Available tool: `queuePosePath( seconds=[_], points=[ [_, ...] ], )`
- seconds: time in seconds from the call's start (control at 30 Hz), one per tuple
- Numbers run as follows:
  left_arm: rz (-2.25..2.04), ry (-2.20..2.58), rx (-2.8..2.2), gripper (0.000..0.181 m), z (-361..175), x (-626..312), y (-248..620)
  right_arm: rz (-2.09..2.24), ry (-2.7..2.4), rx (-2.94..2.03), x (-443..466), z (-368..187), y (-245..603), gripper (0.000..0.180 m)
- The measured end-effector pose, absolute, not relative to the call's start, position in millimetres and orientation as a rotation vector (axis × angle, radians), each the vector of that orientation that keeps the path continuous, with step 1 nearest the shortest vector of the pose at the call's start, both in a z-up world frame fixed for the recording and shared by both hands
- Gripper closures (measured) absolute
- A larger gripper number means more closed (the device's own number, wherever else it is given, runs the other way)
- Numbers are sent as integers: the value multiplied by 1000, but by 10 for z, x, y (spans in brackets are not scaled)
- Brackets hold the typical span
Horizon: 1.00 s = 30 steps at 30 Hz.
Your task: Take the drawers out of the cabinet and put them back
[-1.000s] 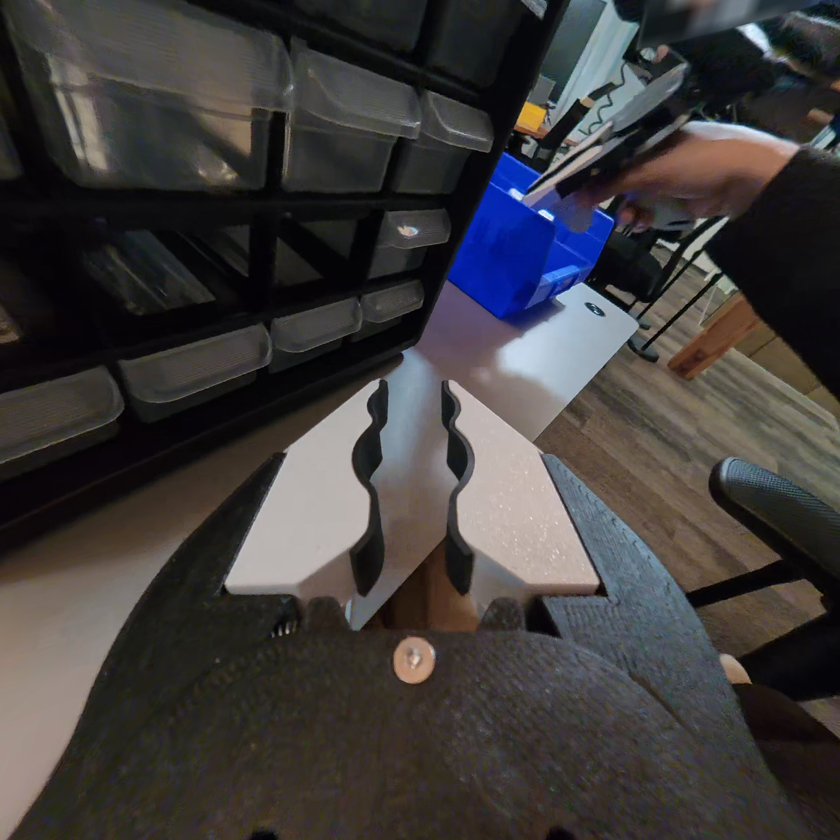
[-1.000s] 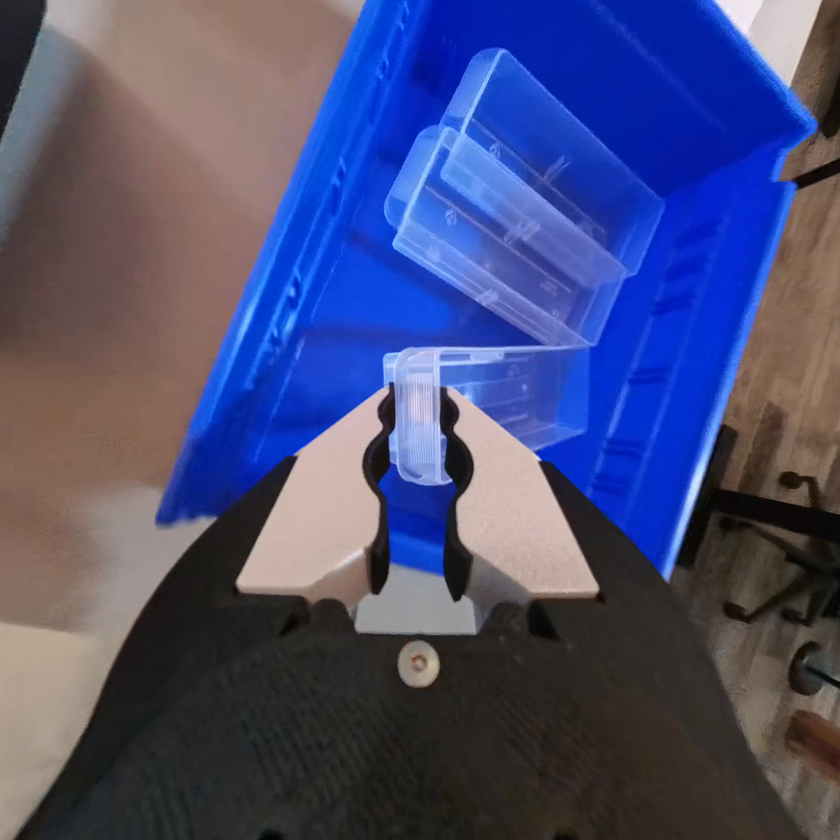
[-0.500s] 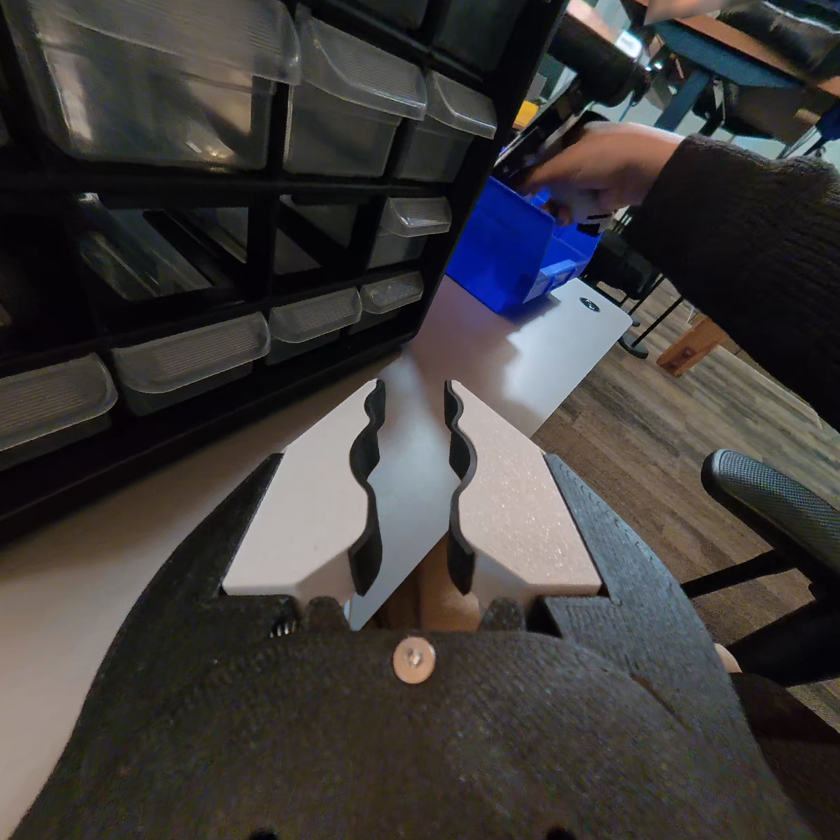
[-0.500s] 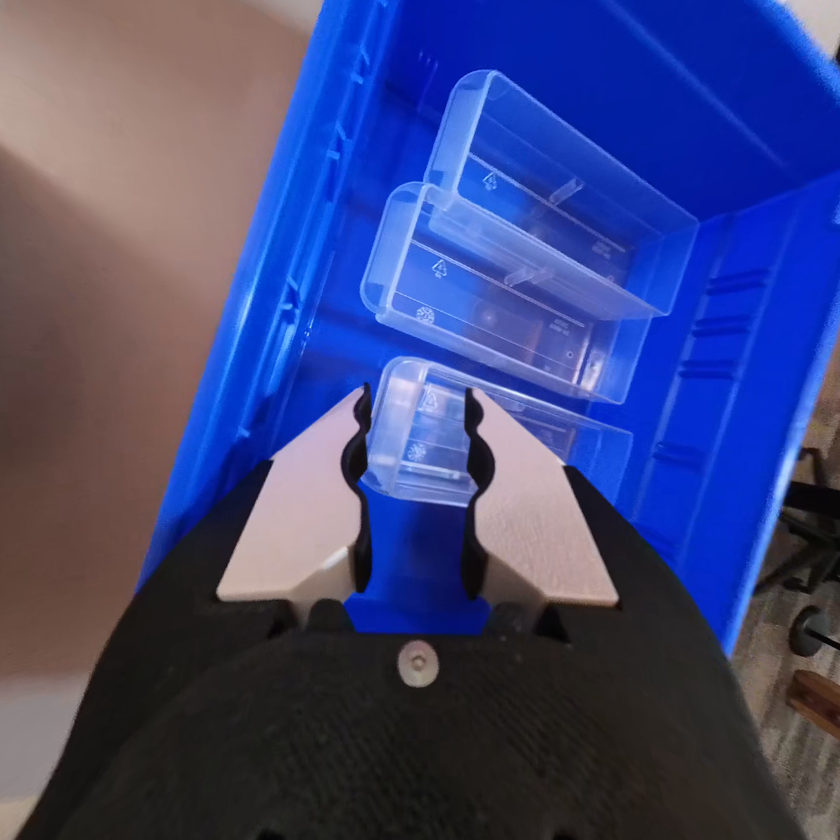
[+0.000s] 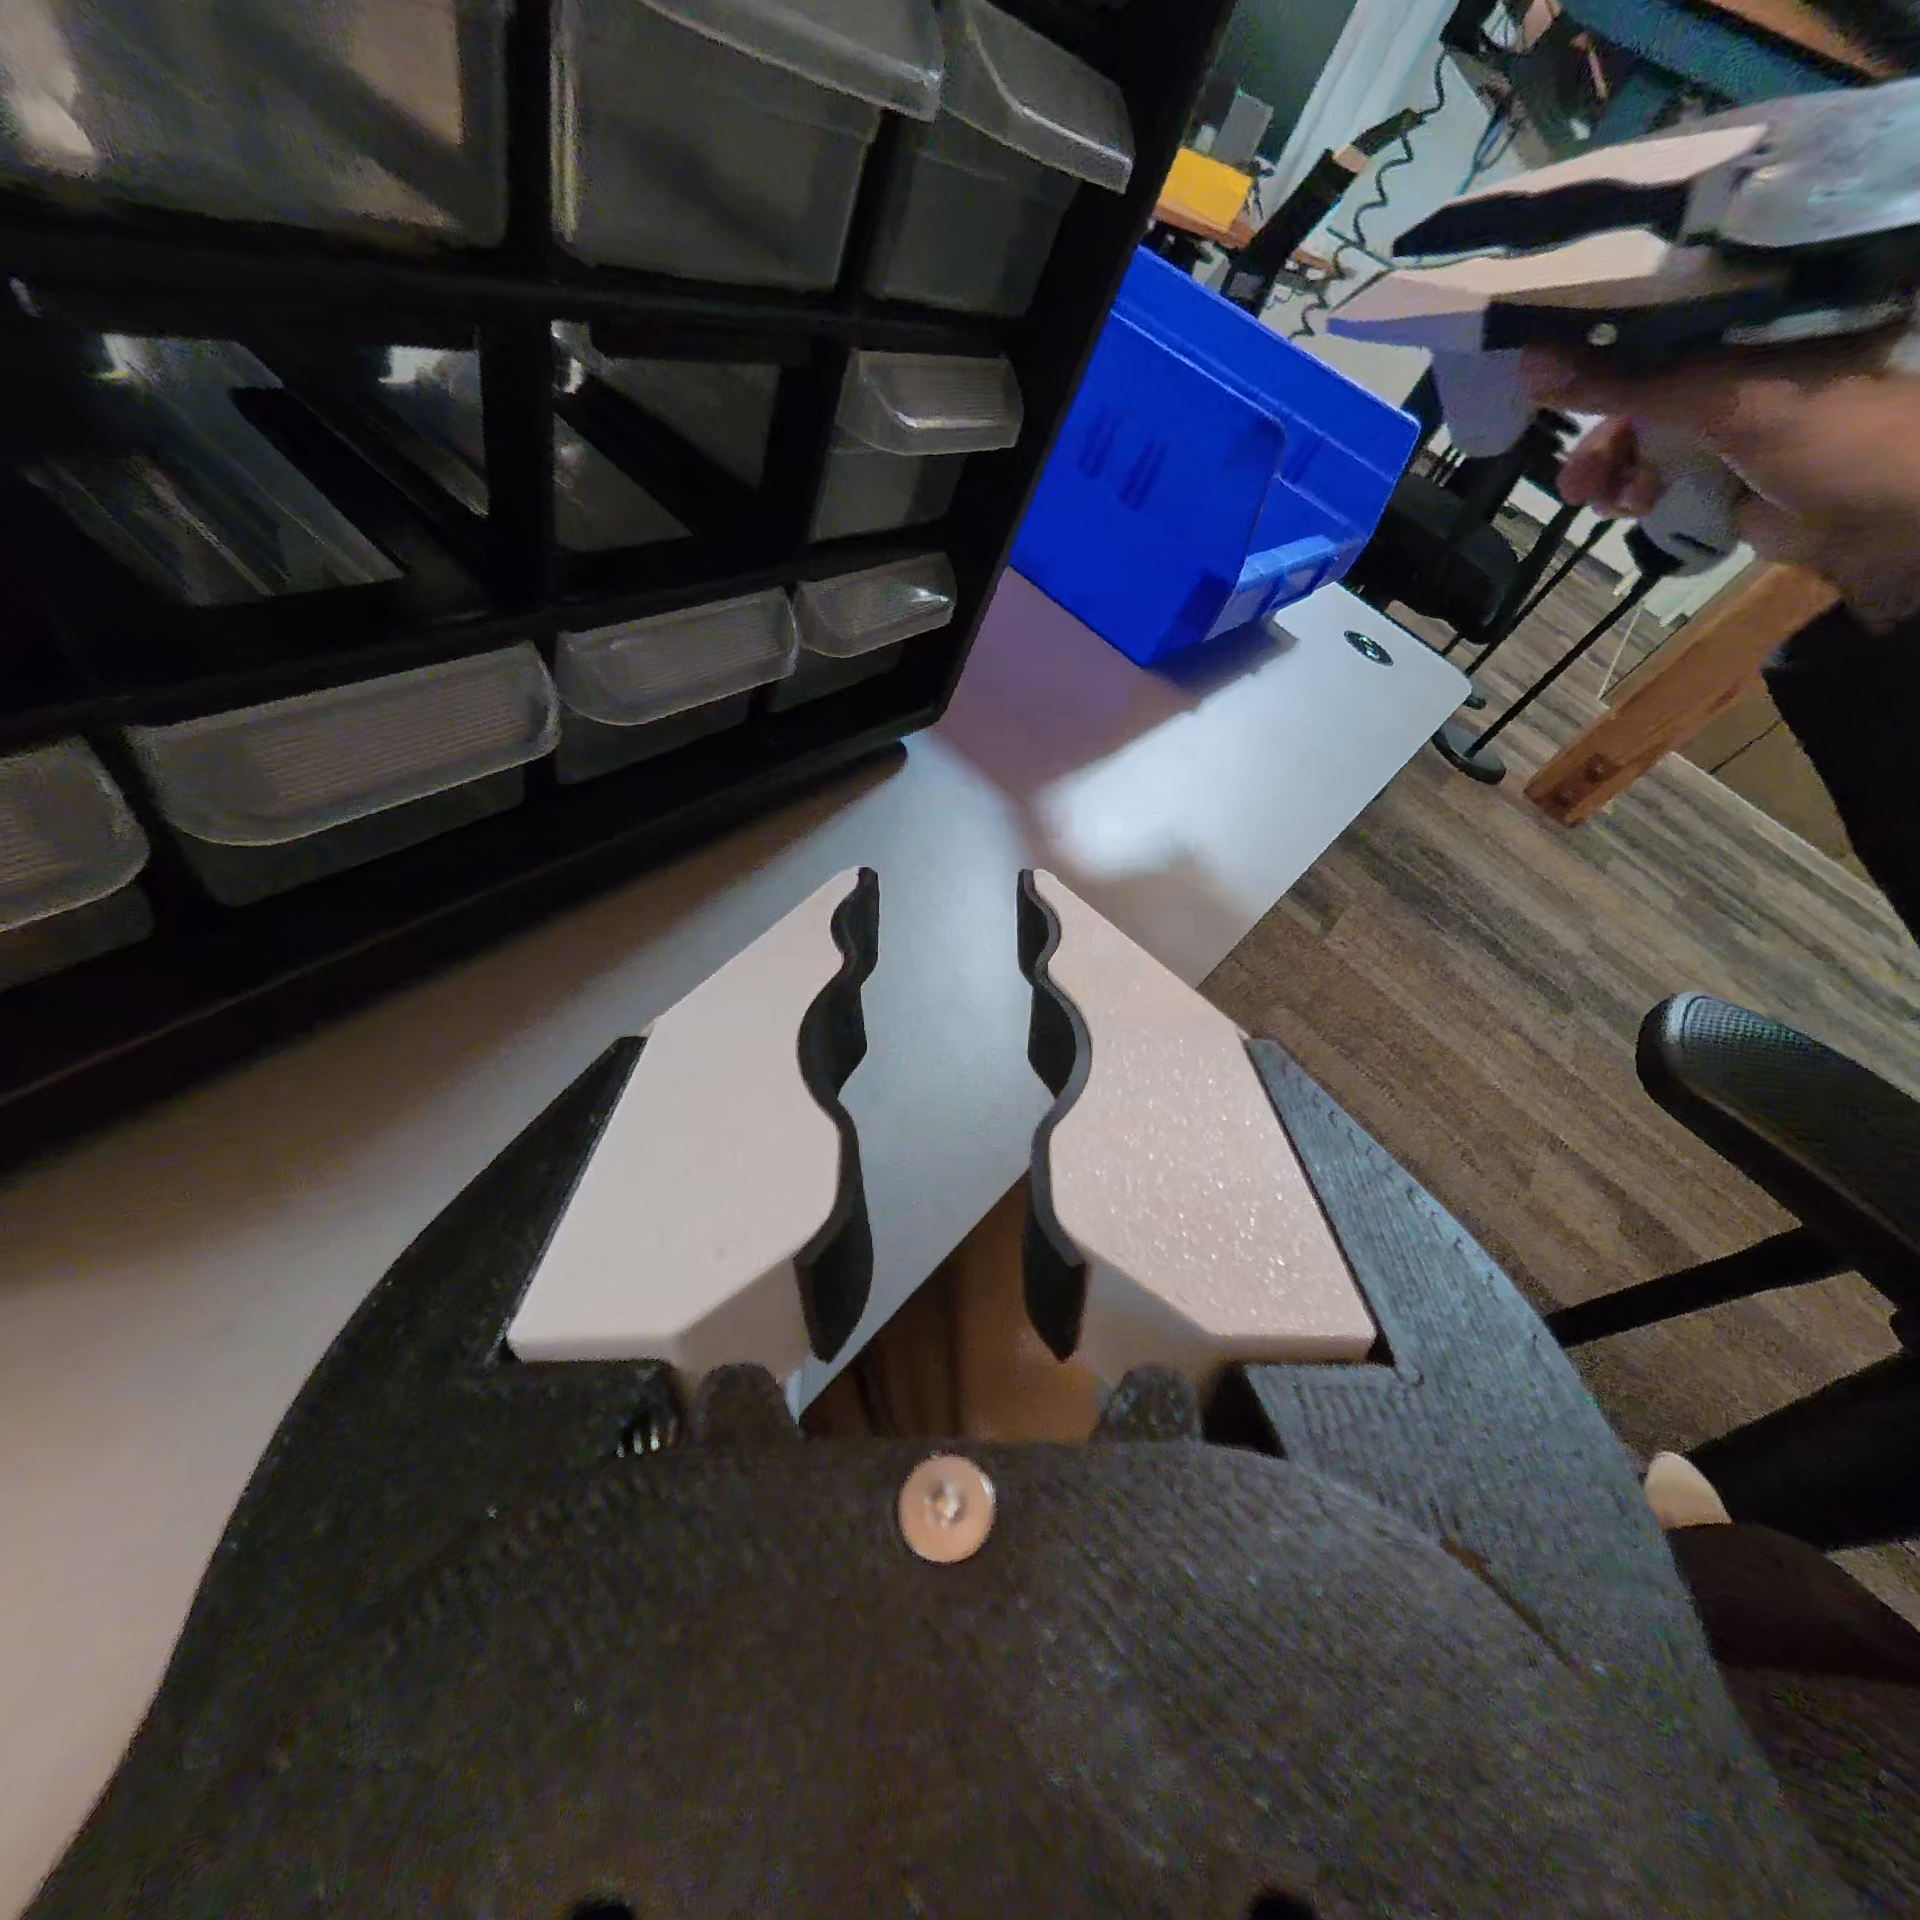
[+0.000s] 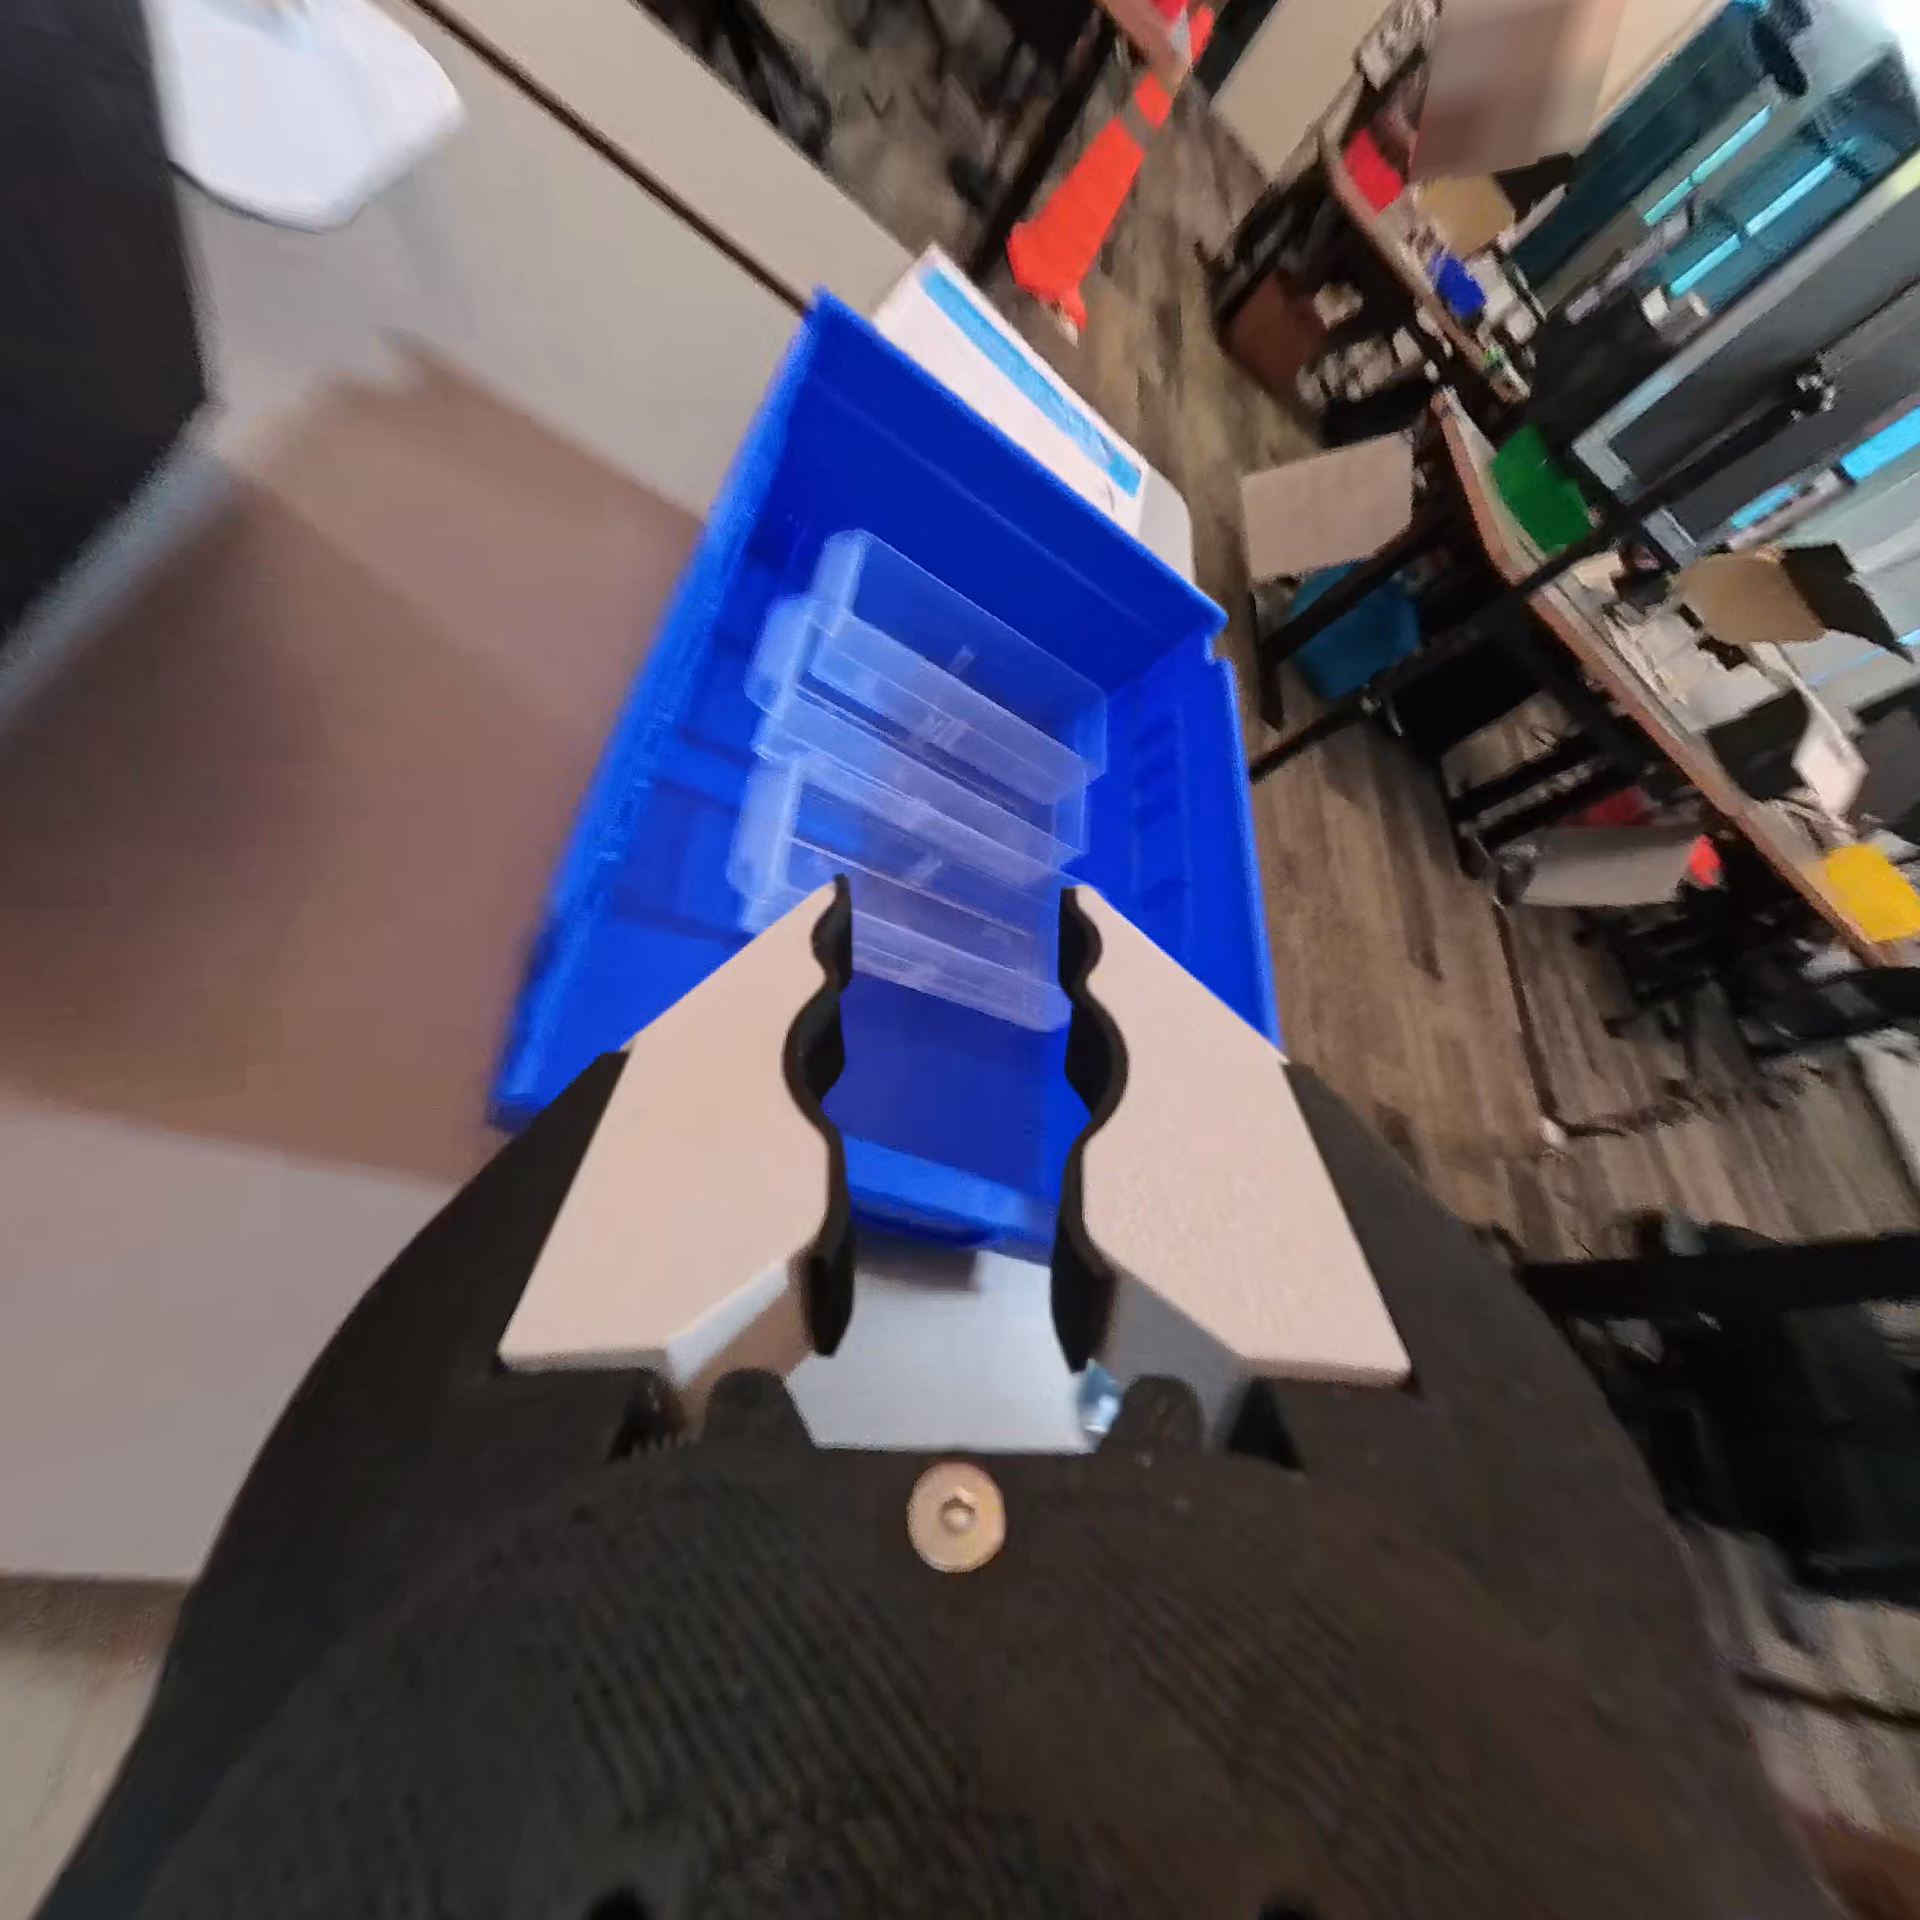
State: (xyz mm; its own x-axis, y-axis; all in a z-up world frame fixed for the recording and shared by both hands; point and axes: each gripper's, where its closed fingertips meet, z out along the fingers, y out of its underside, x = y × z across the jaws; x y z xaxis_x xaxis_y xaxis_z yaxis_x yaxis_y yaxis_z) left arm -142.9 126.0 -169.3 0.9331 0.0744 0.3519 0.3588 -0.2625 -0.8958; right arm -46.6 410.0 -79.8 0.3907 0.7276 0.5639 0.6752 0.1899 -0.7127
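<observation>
A pale, smooth bench (image 5: 1195,748) carried a tall black plastic cabinet (image 5: 1049,343), a grid of square slots whose upper and left parts were cut off by the left wrist view's edge. Most slots held clear, ribbed-front plastic drawers (image 5: 665,665); at least two slots in the middle row gaped dark and empty, their insides hard to make out. Just beyond the cabinet's right side sat a glossy blue bin (image 6: 1195,748) with ribbed walls and an open top. Inside it lay three clear rectangular drawers (image 6: 914,748), overlapping like fallen tiles, edges softened by motion blur.

The right gripper (image 6: 951,914) hung above the near end of the bin, its beige fingers (image 6: 707,1164) with wavy black inner edges spread wide and holding nothing. The nearest drawer in the bin showed between the fingertips but lay below them, apart from them. In the left wrist view the same gripper (image 5: 1392,281) appeared blurred at upper right, held by a hand (image 5: 1766,457), raised above and to the right of the bin.

The left gripper (image 5: 945,883) hovered low over the bench edge in front of the cabinet's bottom row, fingers (image 5: 727,1143) parted at a moderate gap, empty, touching no drawer. Wood-plank floor (image 5: 1507,987) and a black chair armrest (image 5: 1787,1101) lay to its right.
</observation>
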Motion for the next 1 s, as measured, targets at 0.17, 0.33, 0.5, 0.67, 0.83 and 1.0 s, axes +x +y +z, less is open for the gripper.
queuePosePath(
  seconds=[0.17, 0.33, 0.5, 0.67, 0.83, 1.0],
  points=[
    [-253, -327, -1837, 155, -1737, -1418, 1283, 591, -1157, -1218, -635, -388, 3024, 156],
    [-245, -355, -1831, 152, -1746, -1469, 1278, 424, -1304, -844, -1001, -734, 2132, 163],
    [-260, -351, -1834, 153, -1757, -1472, 1271, -107, -1506, -469, -1455, -1243, 1905, 156],
    [-365, -399, -1826, 152, -1788, -1441, 1276, -217, -1499, -371, -1677, -1290, 1877, 155],
    [-382, -395, -1822, 152, -1783, -1479, 1295, -269, -1453, -393, -1812, -1224, 2092, 157],
    [-392, -398, -1801, 152, -1753, -1555, 1298, -290, -1437, -337, -1793, -1191, 2058, 172]
  ],
)
